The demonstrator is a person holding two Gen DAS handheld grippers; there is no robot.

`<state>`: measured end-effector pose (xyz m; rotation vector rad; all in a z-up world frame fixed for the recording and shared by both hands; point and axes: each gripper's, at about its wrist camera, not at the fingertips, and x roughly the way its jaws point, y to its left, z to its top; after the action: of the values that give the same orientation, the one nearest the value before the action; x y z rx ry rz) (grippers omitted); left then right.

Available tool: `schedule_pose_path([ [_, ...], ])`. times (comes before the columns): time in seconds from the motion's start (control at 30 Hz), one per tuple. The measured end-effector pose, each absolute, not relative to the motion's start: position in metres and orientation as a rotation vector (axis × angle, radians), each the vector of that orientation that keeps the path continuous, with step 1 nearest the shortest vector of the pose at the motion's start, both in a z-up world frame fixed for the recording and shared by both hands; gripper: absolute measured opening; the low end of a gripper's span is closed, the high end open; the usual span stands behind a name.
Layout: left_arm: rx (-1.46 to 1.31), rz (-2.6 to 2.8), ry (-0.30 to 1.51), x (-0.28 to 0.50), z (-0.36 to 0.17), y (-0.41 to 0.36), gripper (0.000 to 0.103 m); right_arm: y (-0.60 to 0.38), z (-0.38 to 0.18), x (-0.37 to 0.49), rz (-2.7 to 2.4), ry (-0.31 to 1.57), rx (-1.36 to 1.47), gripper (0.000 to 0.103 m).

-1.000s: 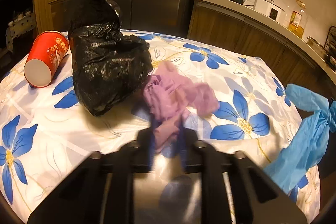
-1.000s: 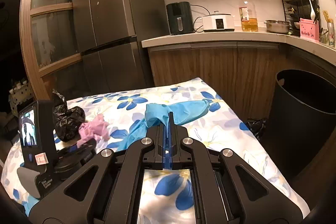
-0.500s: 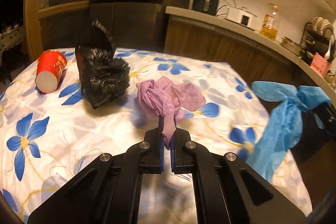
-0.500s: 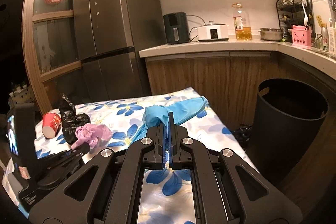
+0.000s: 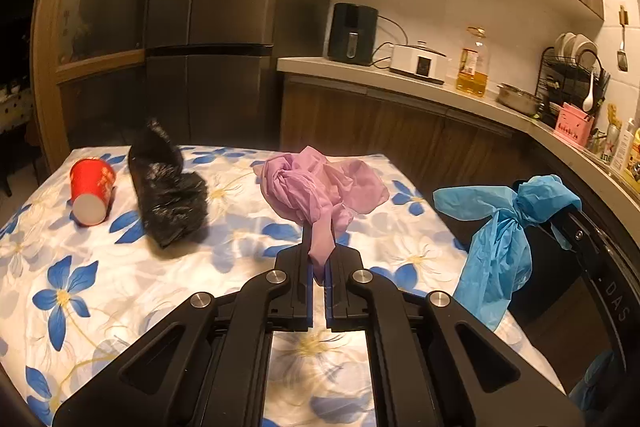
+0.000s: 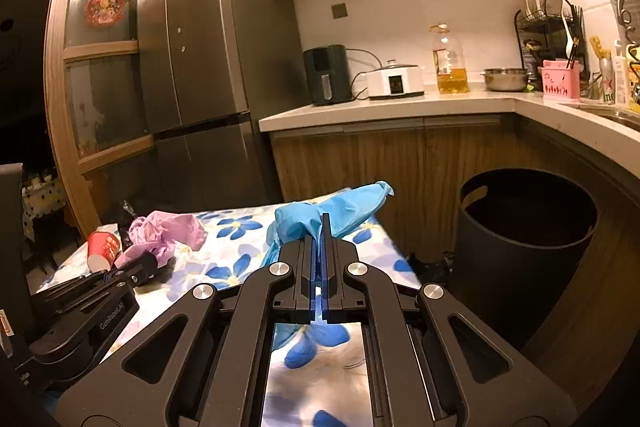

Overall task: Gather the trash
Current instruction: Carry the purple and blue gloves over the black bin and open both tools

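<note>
My left gripper [image 5: 318, 259] is shut on a crumpled purple glove [image 5: 316, 187] and holds it lifted above the flowered tablecloth [image 5: 100, 287]. My right gripper [image 6: 319, 239] is shut on a knotted blue glove [image 6: 320, 215], also off the table; the same blue glove [image 5: 504, 223] hangs at the right of the left wrist view. On the table lie a crumpled black plastic bag [image 5: 168, 195] and a red paper cup [image 5: 91, 191] on its side. A black trash bin [image 6: 520, 251] stands open on the floor to the right of the table.
A tall grey fridge [image 6: 208, 67] and a wooden cabinet stand behind the table. The counter [image 6: 400, 107] carries an air fryer, a white cooker, an oil bottle, a metal bowl and a dish rack. Small black debris lies on the floor by the bin.
My left gripper closed on the purple glove and lifted it off the cloth. Both grippers rose and drew back from the table; the bin shows more fully in the right wrist view.
</note>
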<state>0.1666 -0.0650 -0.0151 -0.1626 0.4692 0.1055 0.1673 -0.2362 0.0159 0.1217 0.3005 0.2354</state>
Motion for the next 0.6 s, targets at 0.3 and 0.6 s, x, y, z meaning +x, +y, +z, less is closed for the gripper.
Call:
schedule_pose_path([
  [0.3,-0.107,0.024,0.453,0.184,-0.003,-0.106,0.003,-0.274,0.027,0.174,0.168,0.267,0.122,0.001],
  [0.6,-0.039,-0.115,0.425,0.219,0.014,-0.172,0.003,-0.331,0.04,0.197,0.055,0.245,0.133,0.001],
])
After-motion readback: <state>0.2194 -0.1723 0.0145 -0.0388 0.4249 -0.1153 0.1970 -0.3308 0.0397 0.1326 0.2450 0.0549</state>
